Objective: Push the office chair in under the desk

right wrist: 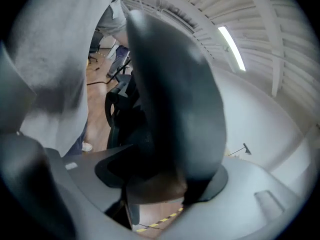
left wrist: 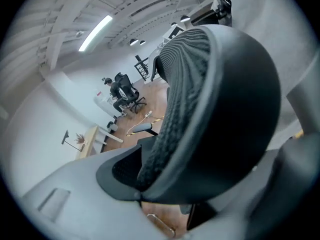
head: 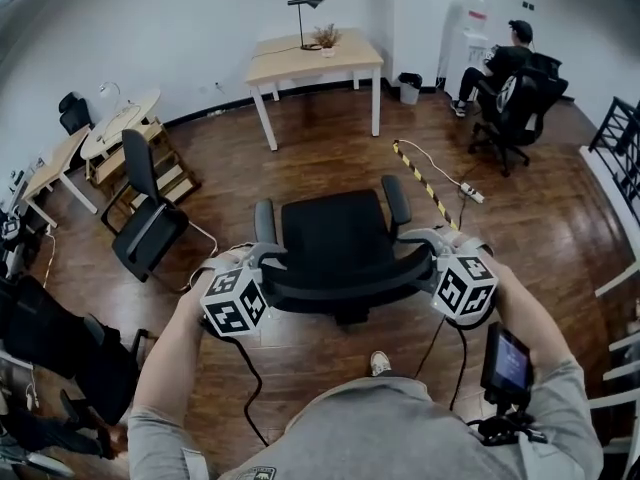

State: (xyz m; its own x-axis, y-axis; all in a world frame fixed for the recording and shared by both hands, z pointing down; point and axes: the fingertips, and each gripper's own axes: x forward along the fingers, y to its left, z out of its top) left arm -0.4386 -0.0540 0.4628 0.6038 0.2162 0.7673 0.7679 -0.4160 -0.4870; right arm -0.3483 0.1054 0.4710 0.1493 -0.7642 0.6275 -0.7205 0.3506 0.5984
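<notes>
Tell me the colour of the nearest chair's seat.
The seat is black; head view shows it best.

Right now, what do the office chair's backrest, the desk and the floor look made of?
Office chair backrest: dark woven mesh, ribbed weave visible, in a smooth matte rim, likely plastic. Desk: pale wood-look top, white legs, material unclear. Floor: glossy brown planks, wood or laminate; seams and sheen show.
</notes>
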